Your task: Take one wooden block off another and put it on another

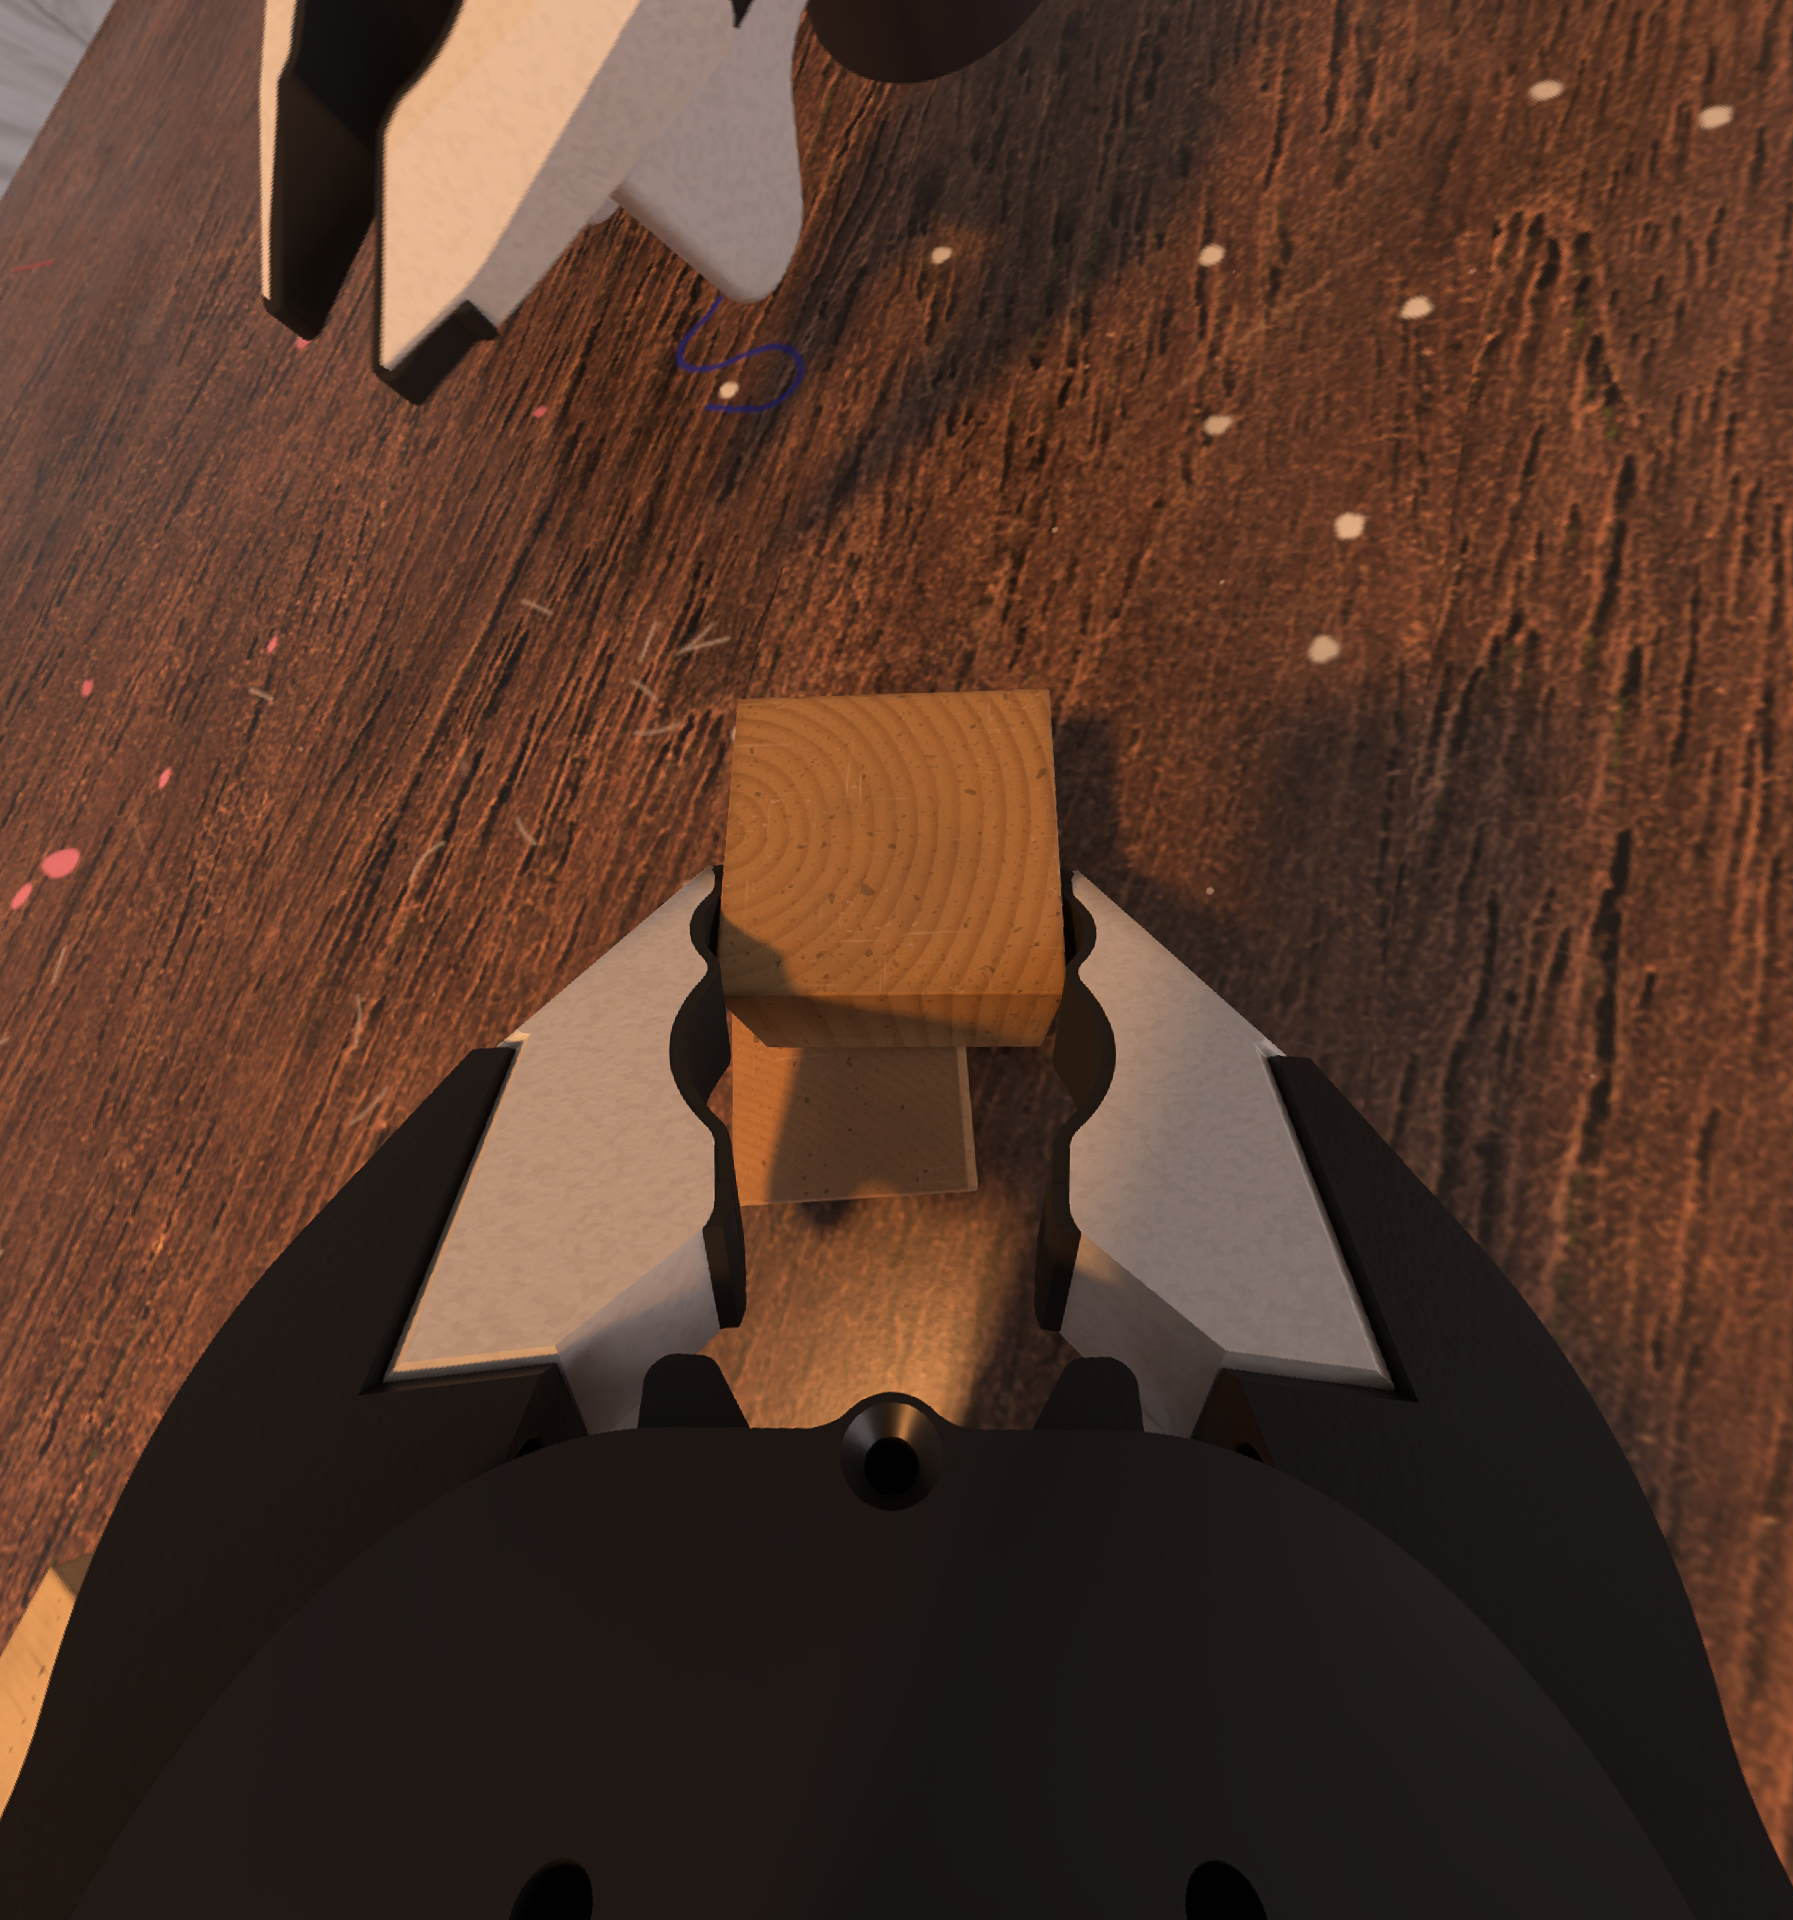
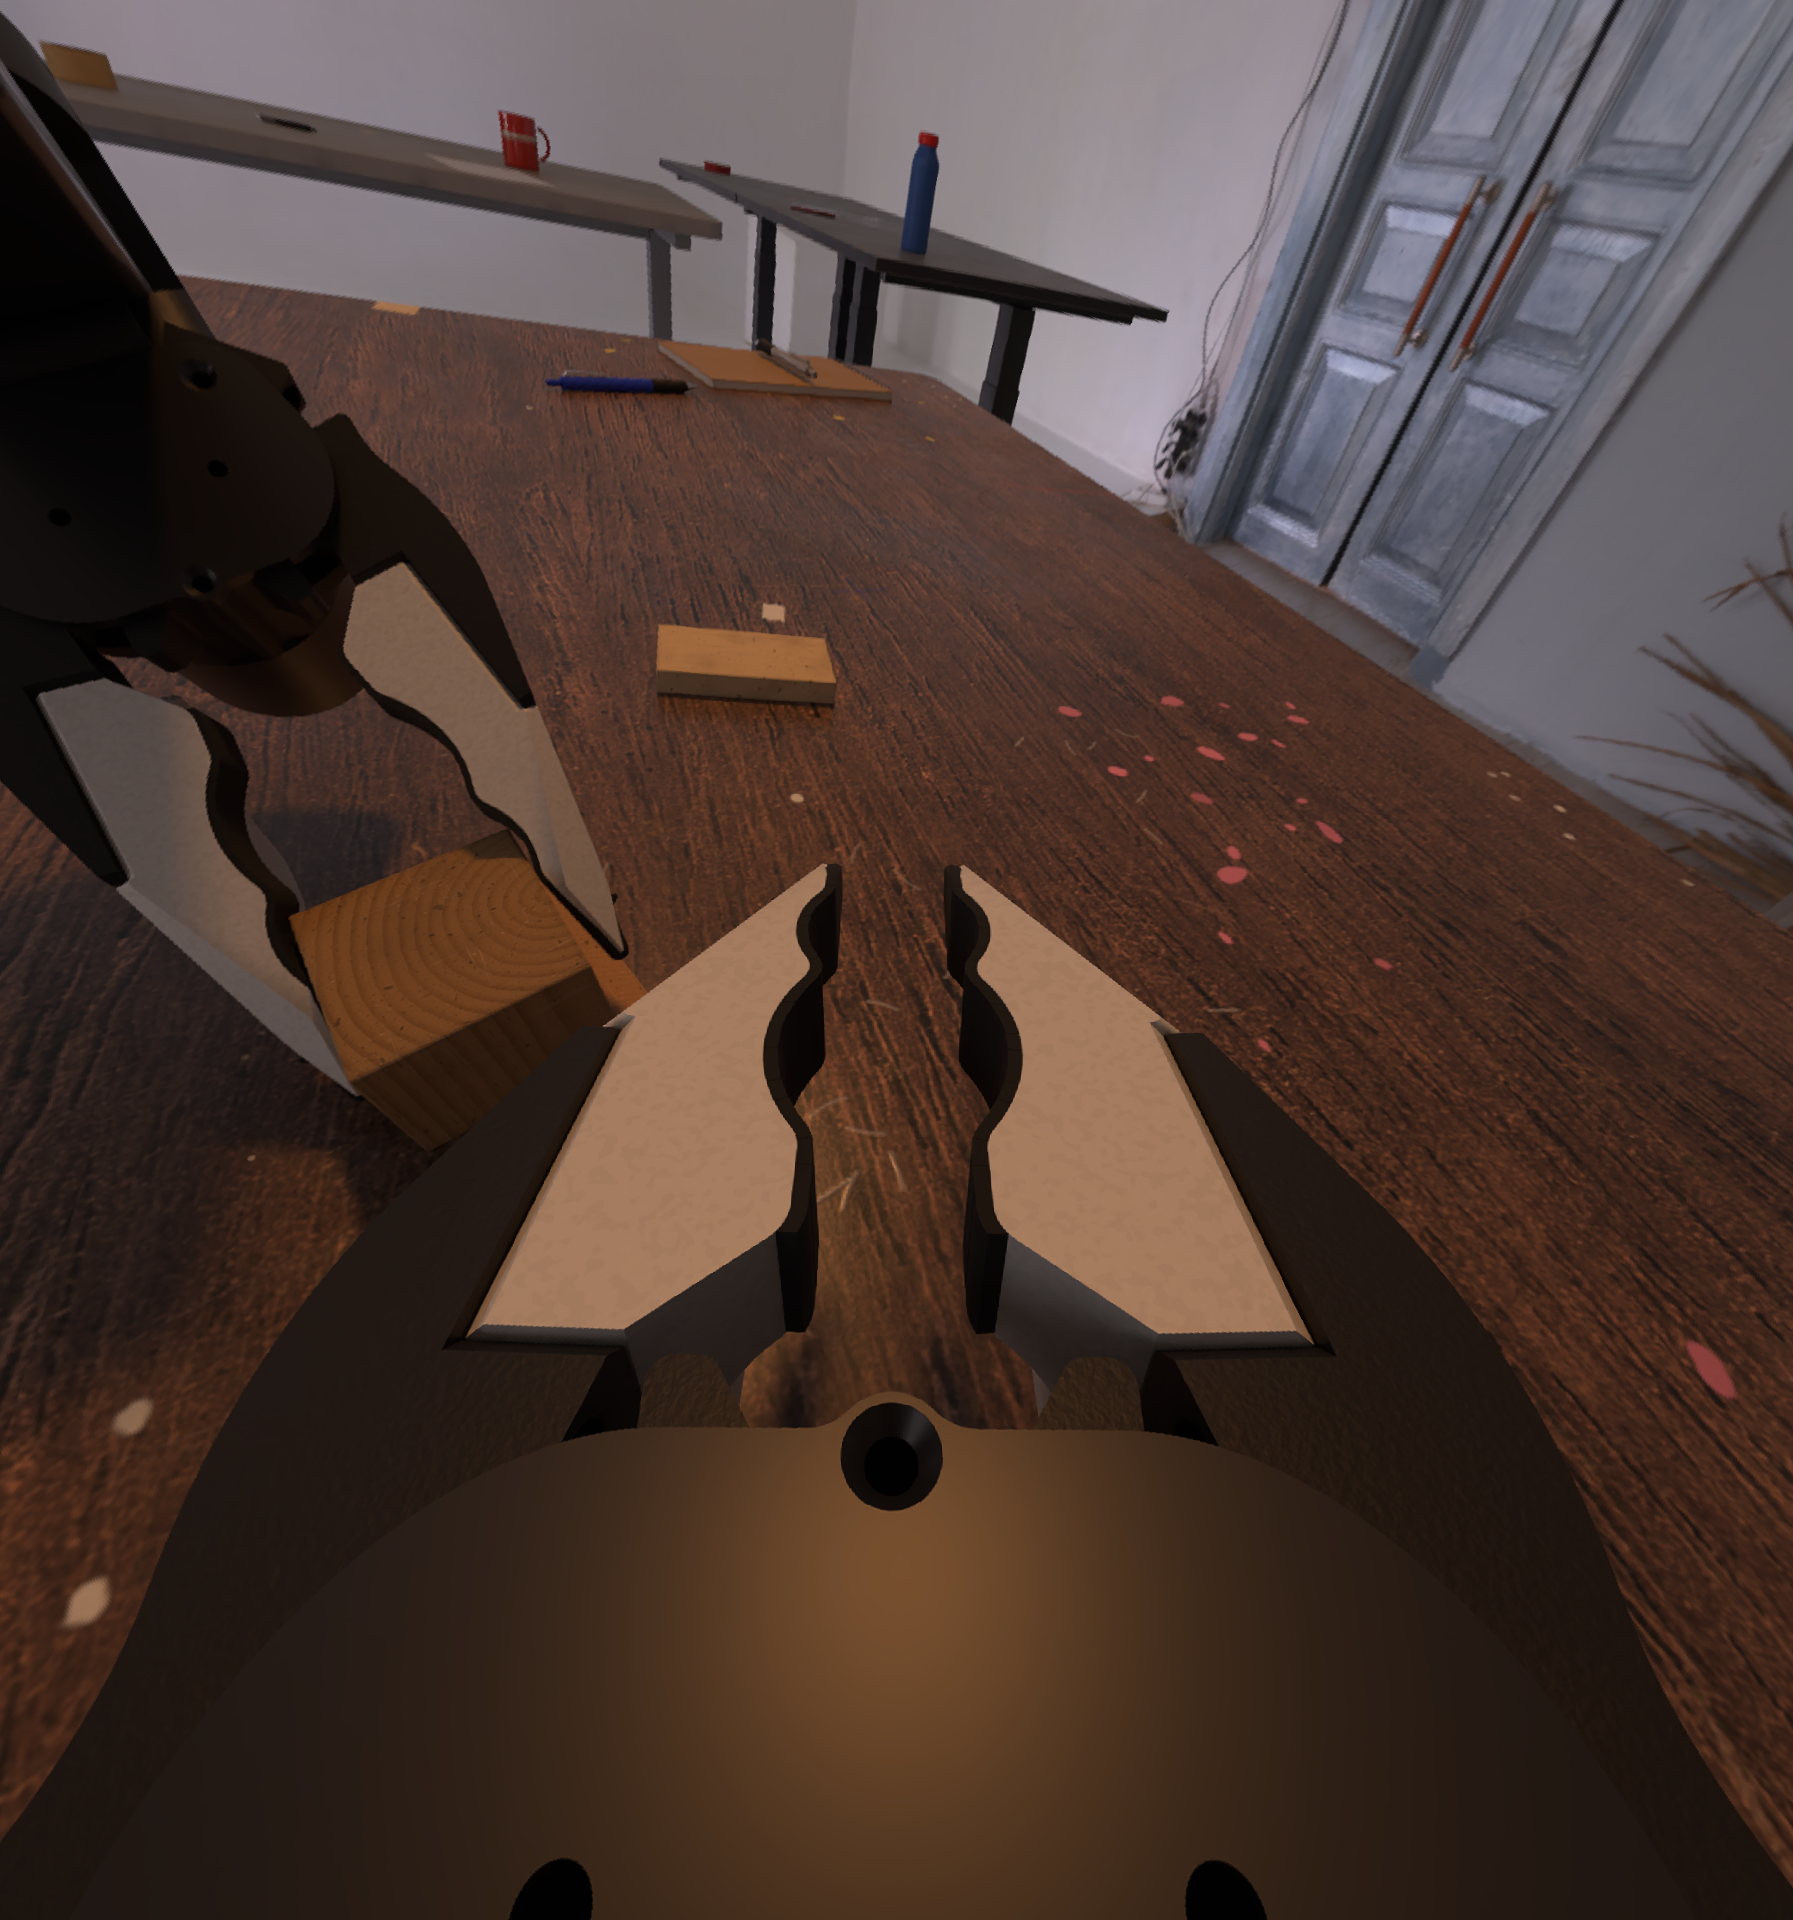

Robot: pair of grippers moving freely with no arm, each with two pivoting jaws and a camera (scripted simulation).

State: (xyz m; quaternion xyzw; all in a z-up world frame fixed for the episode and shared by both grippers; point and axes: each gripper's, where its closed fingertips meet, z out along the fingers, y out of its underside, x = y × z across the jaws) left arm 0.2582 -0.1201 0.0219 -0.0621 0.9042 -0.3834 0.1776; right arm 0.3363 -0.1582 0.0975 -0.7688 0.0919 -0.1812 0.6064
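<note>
My left gripper (image 1: 894, 875) is shut on a wooden cube (image 1: 892, 831) with ring grain, its fingertips pressed on two opposite sides. The cube sits over the far end of a flatter wooden block (image 1: 850, 1127); I cannot tell whether they touch. In the right wrist view the left gripper (image 2: 476, 1013) and the cube (image 2: 435, 945) are at the left. A second flat block (image 2: 746, 665) lies farther off on the table; it also shows at the lower left of the left wrist view (image 1: 9, 1704). My right gripper (image 2: 892, 883) is slightly open and empty beside the cube; it also shows at the top of the left wrist view (image 1: 357, 358).
The dark wooden table (image 2: 1183, 1039) has pink and white specks. A blue pen (image 2: 622, 384) and a flat board (image 2: 767, 369) lie at its far end. Beyond are two desks with a red mug (image 2: 521, 140) and a blue bottle (image 2: 918, 192), and a grey door (image 2: 1494, 312).
</note>
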